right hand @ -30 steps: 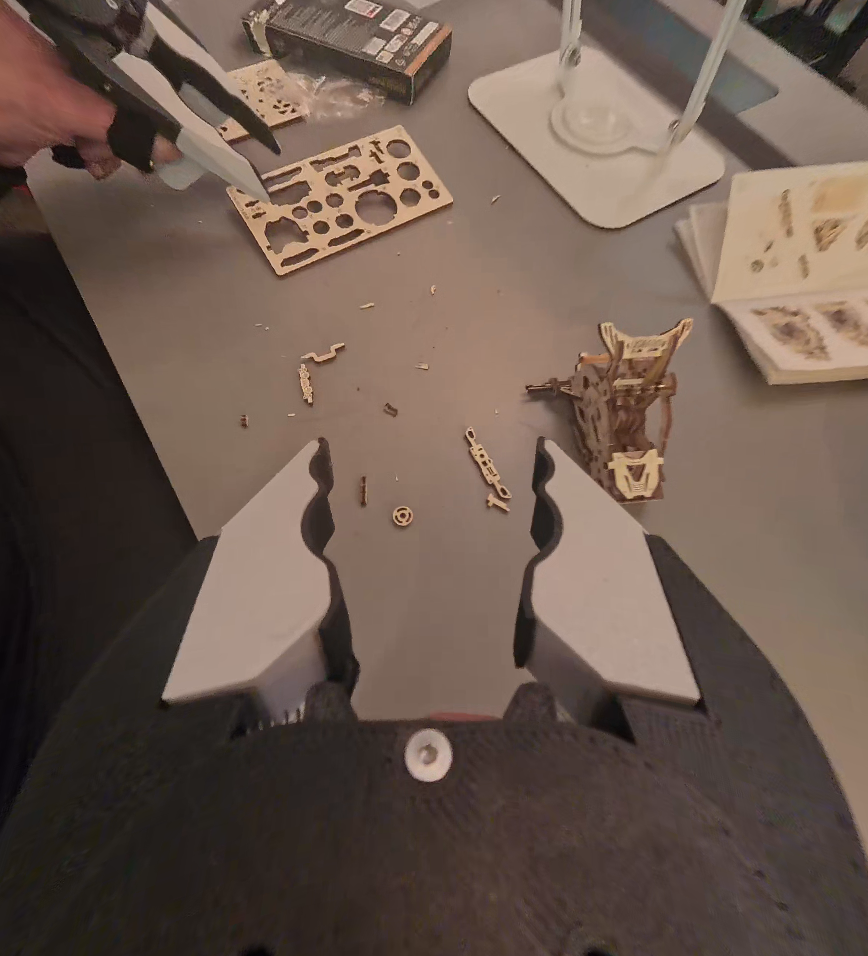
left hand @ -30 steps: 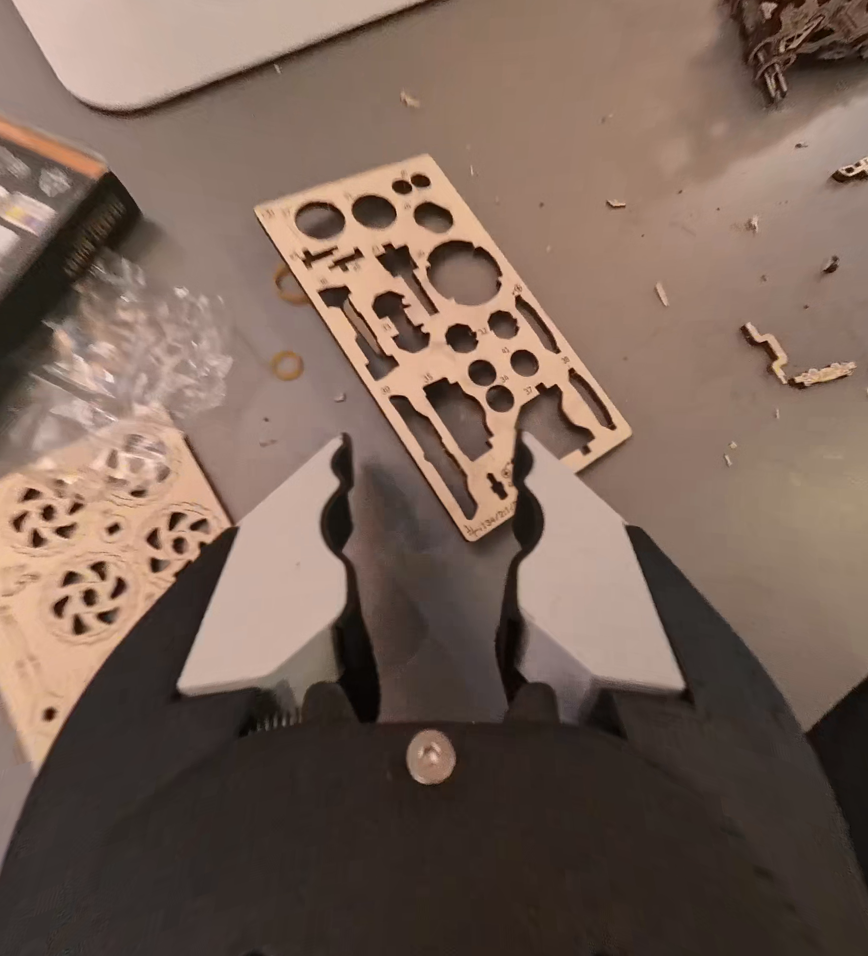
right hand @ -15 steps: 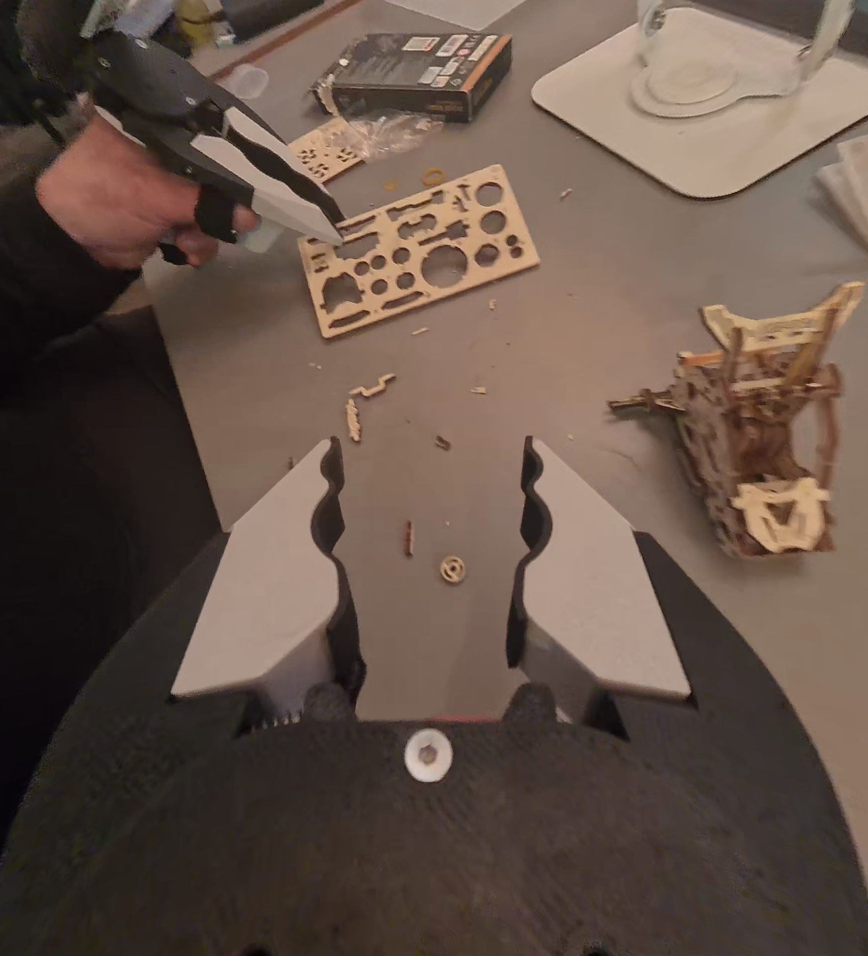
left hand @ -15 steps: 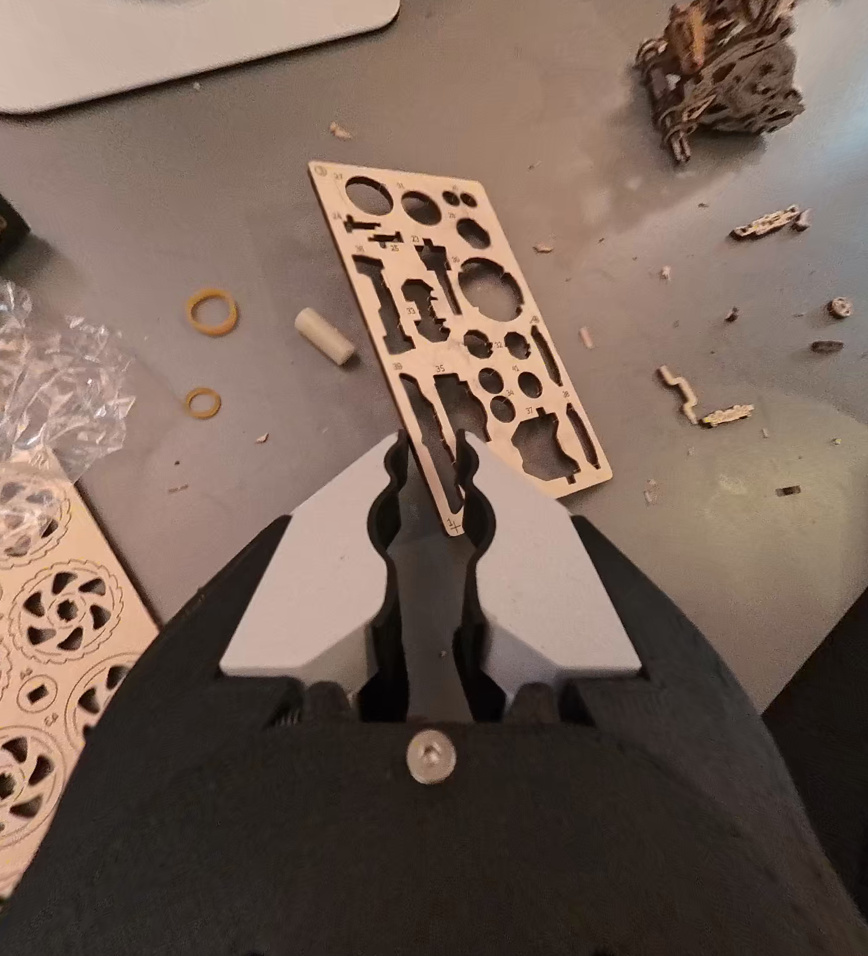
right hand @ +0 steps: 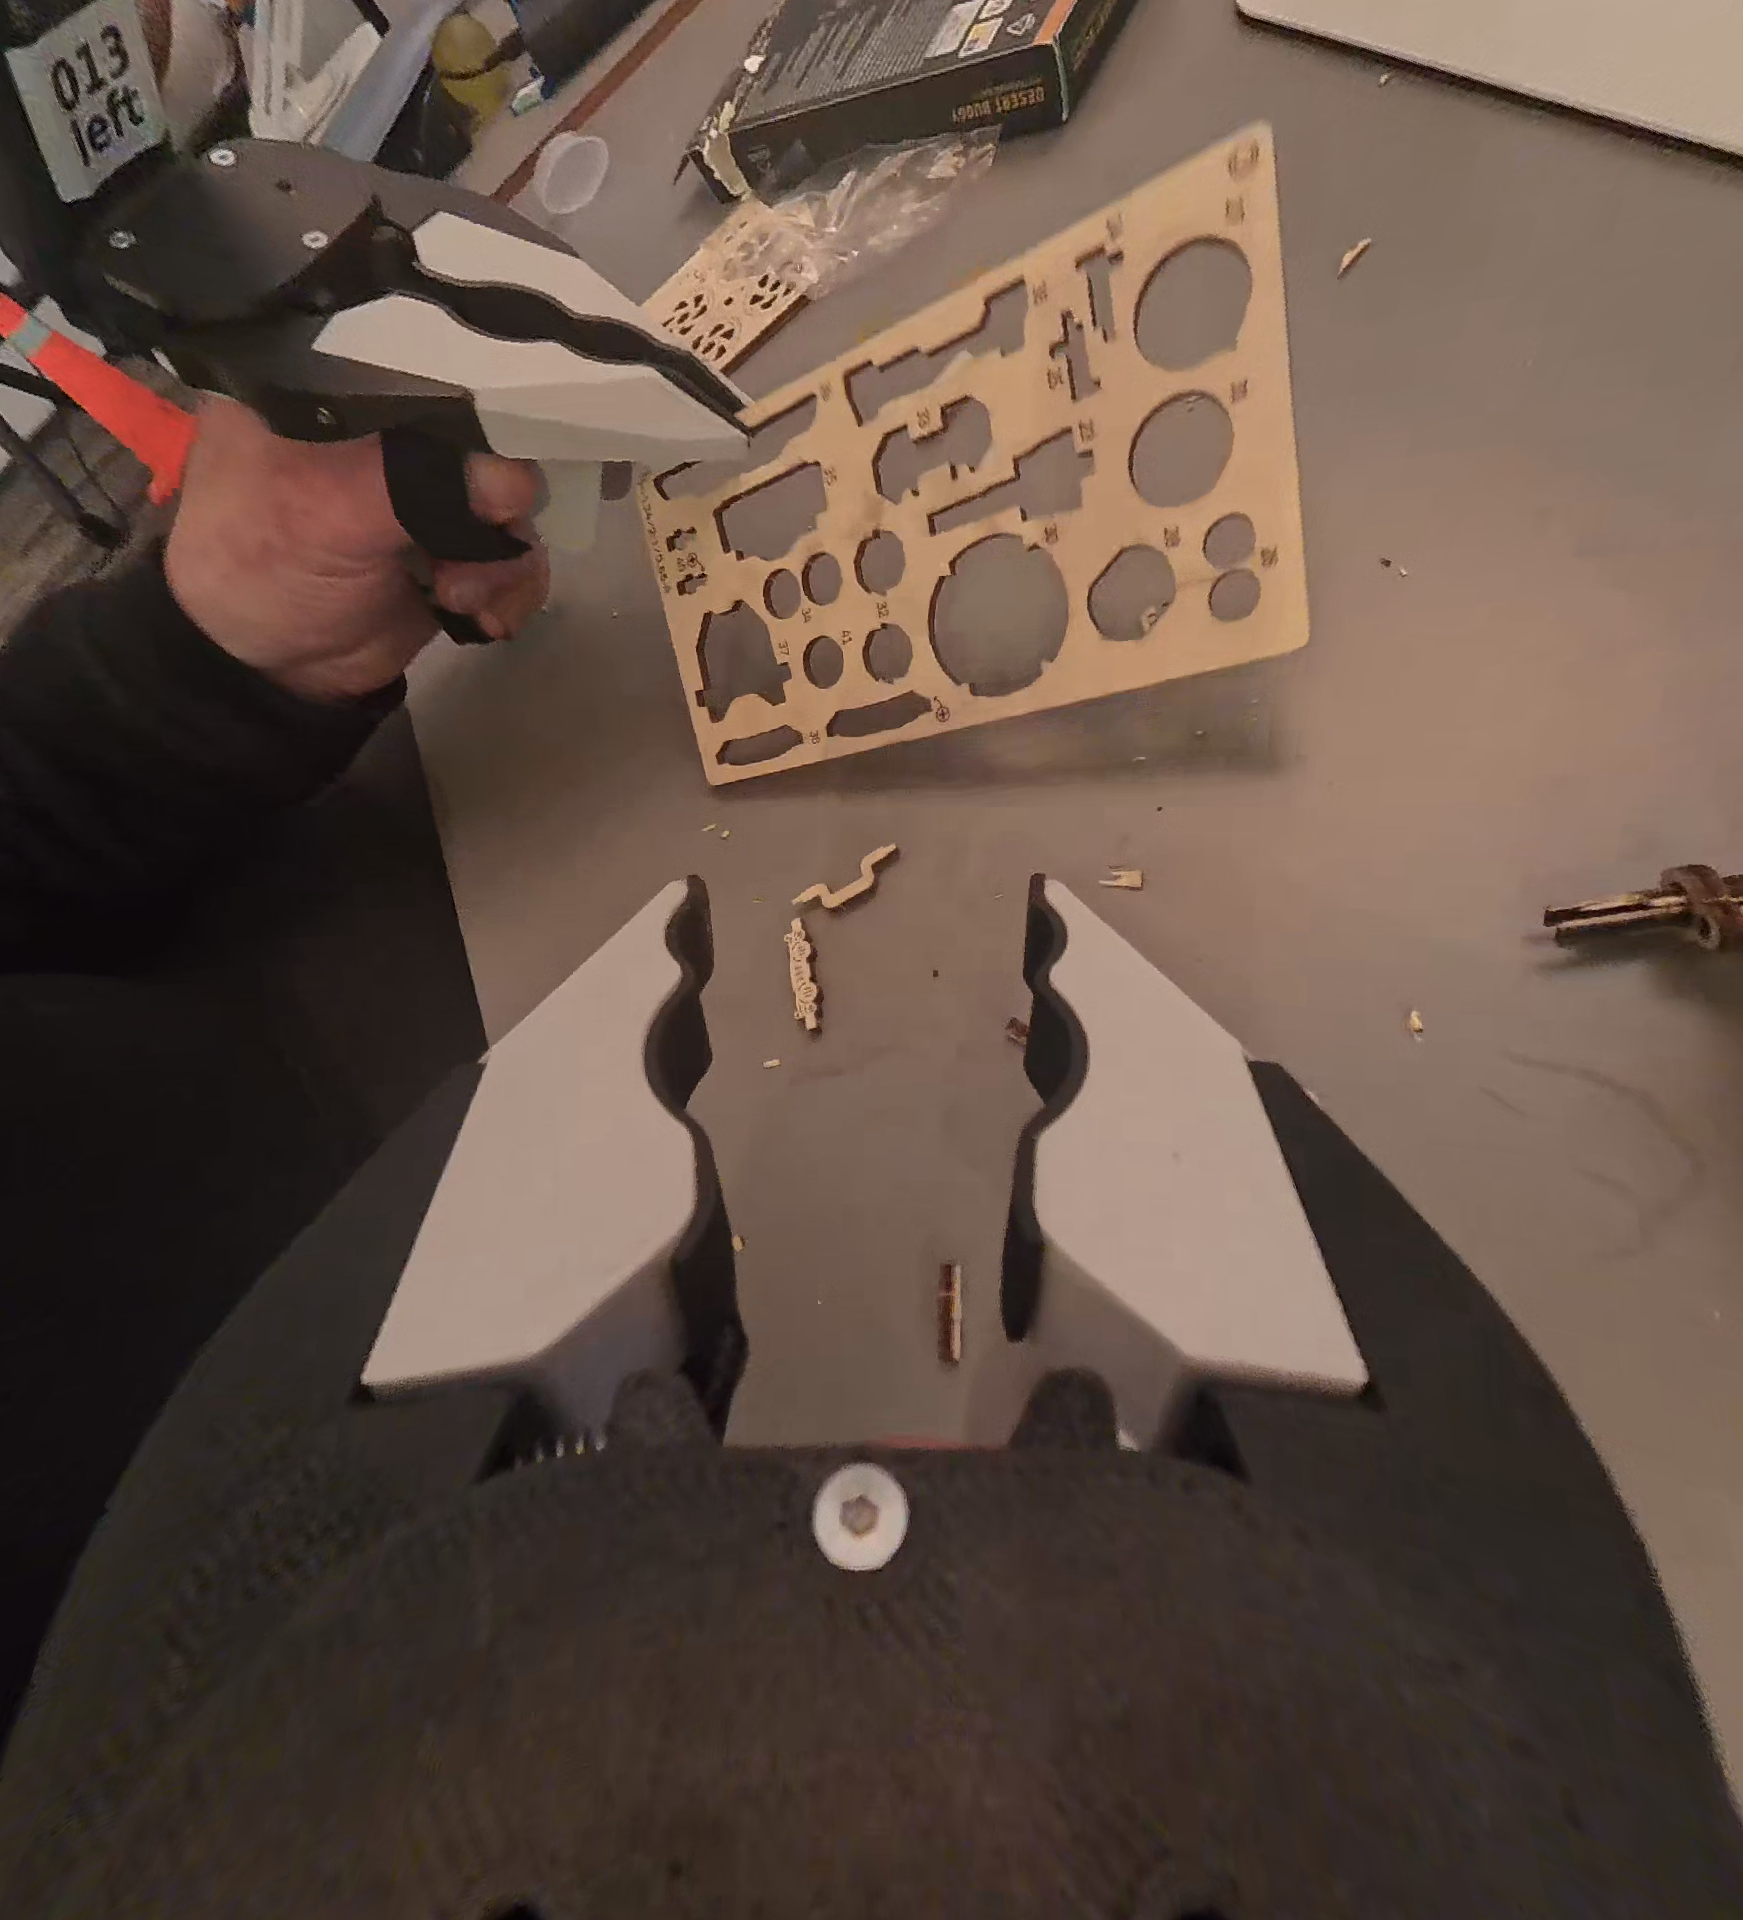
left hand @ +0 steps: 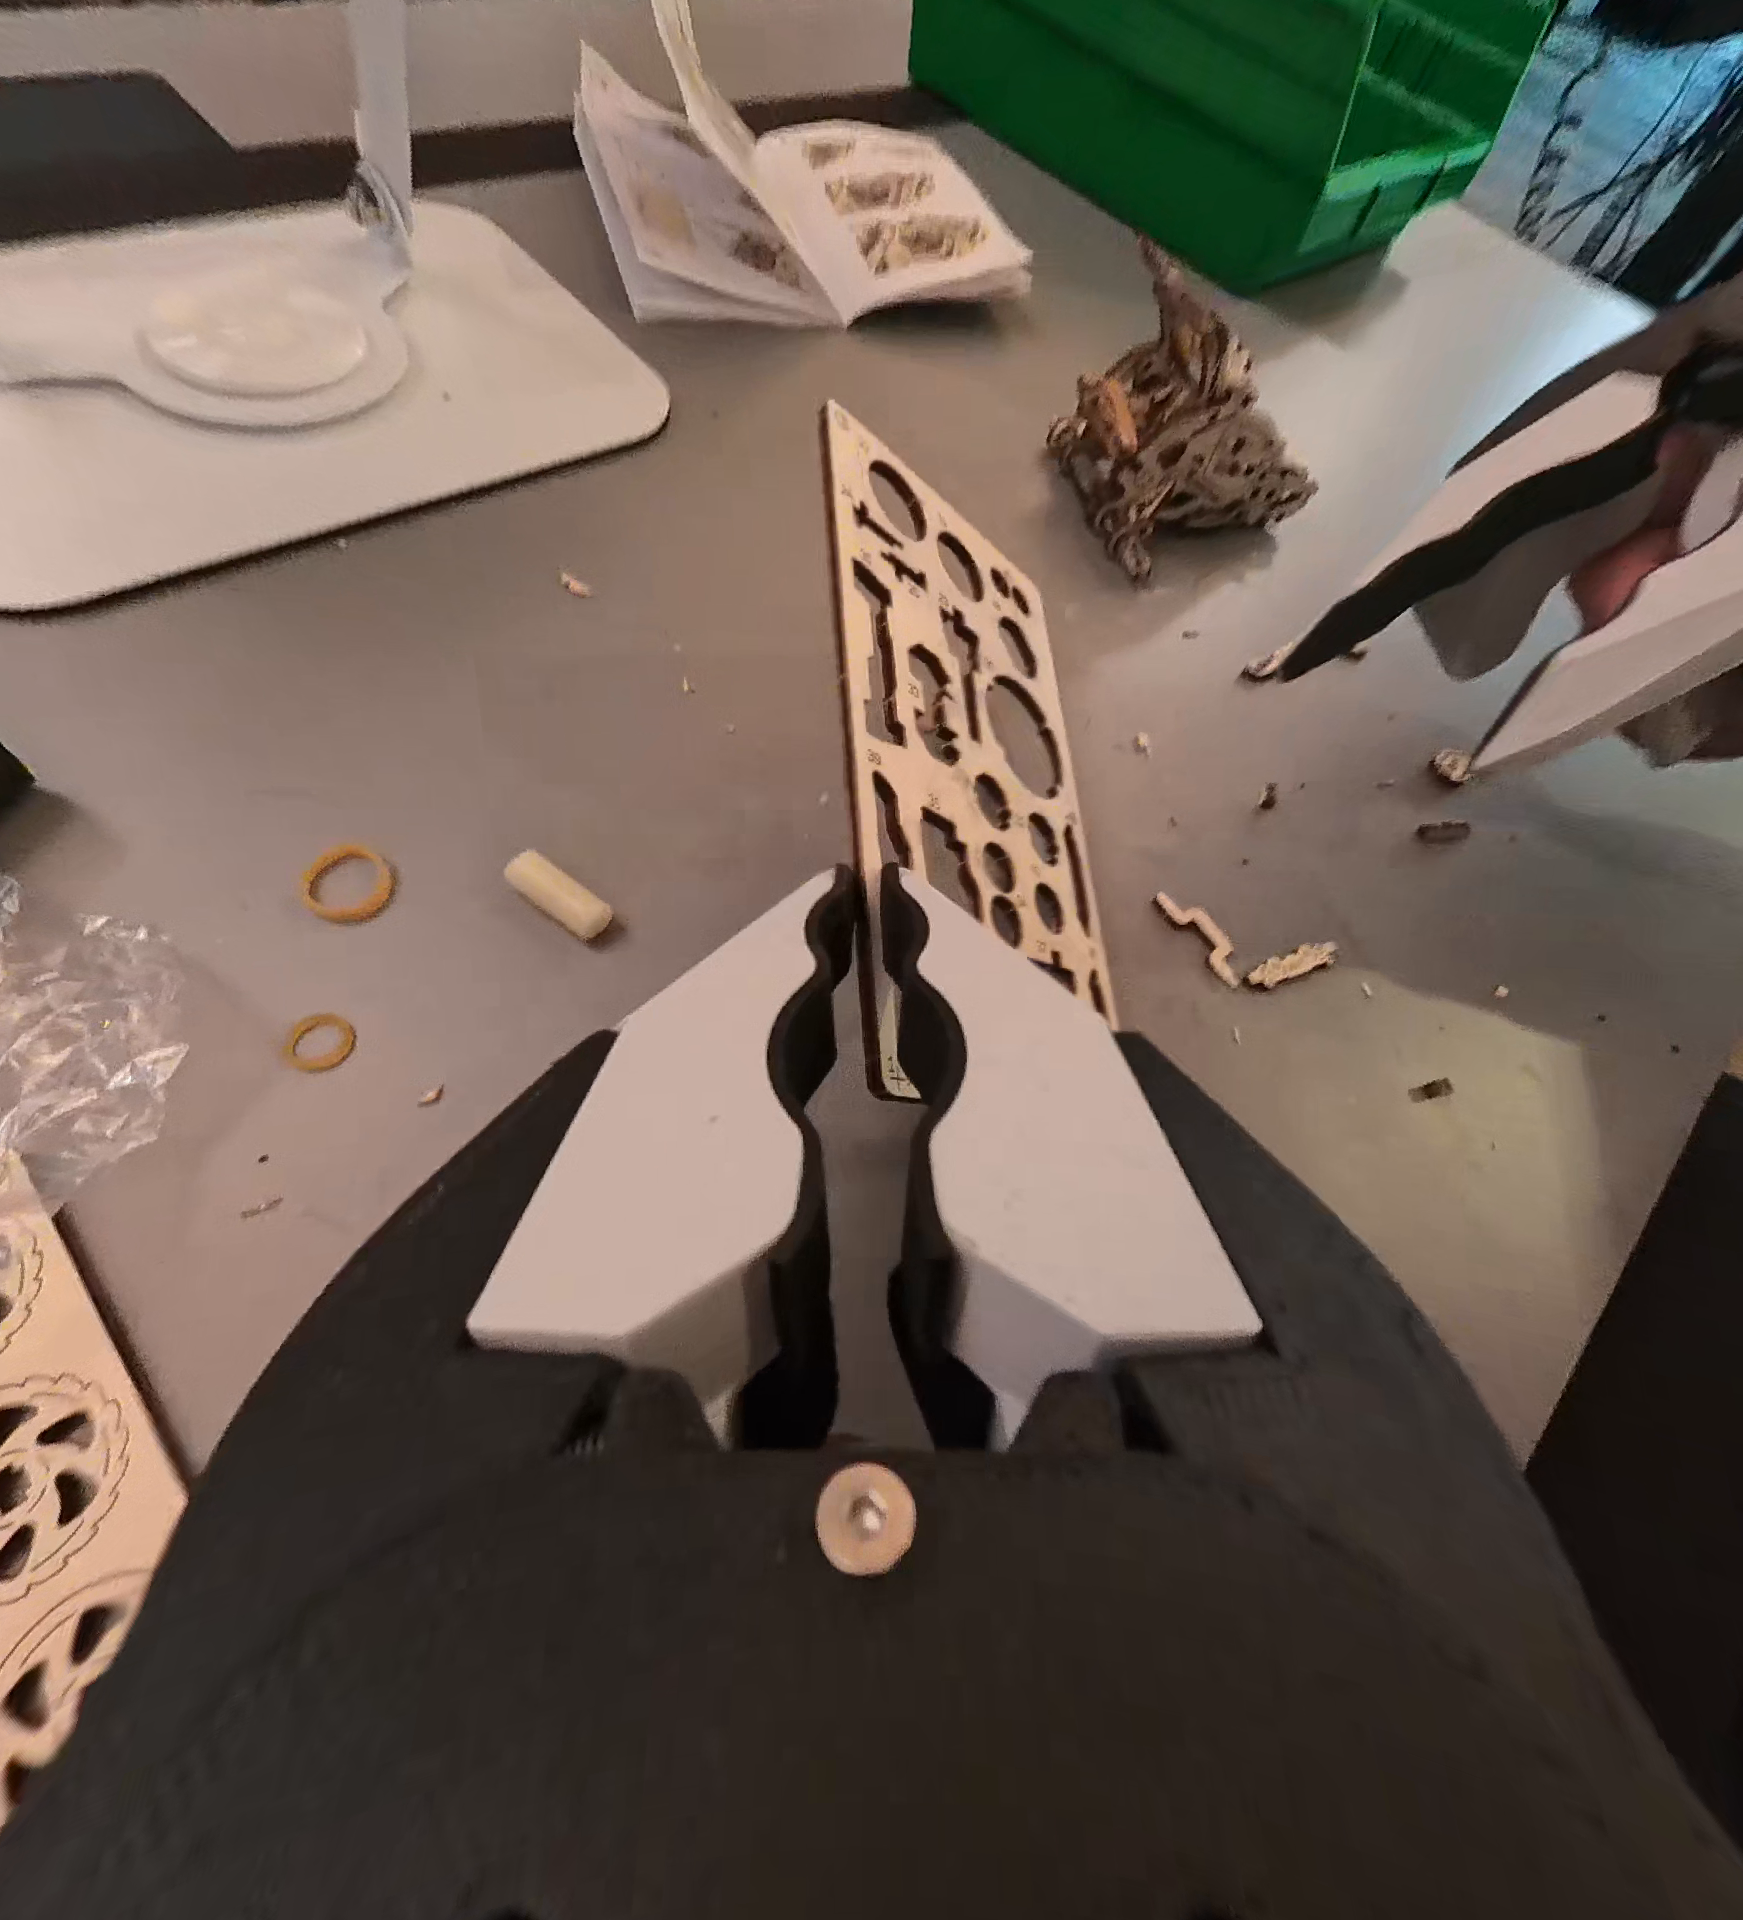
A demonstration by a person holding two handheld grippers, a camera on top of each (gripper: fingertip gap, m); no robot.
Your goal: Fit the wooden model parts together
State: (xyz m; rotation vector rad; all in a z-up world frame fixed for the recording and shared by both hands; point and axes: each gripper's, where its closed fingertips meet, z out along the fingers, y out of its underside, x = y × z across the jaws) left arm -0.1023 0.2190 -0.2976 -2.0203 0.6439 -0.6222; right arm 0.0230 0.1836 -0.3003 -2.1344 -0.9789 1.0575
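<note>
Grey bench, littered with wood chips, carries the work. Punched-out wooden sheet stands tilted near the bench's left edge, one long edge on the surface; left gripper is pressed together on its near corner. Most cut-outs are empty. Partly built model sits beyond, towards the far edge. Loose parts remain: a zigzag piece and a short strip. Right gripper hovers spread above them, holding nothing. Judged: assembly under way, several pieces unfitted. Booklet lies open at the far edge.
</note>
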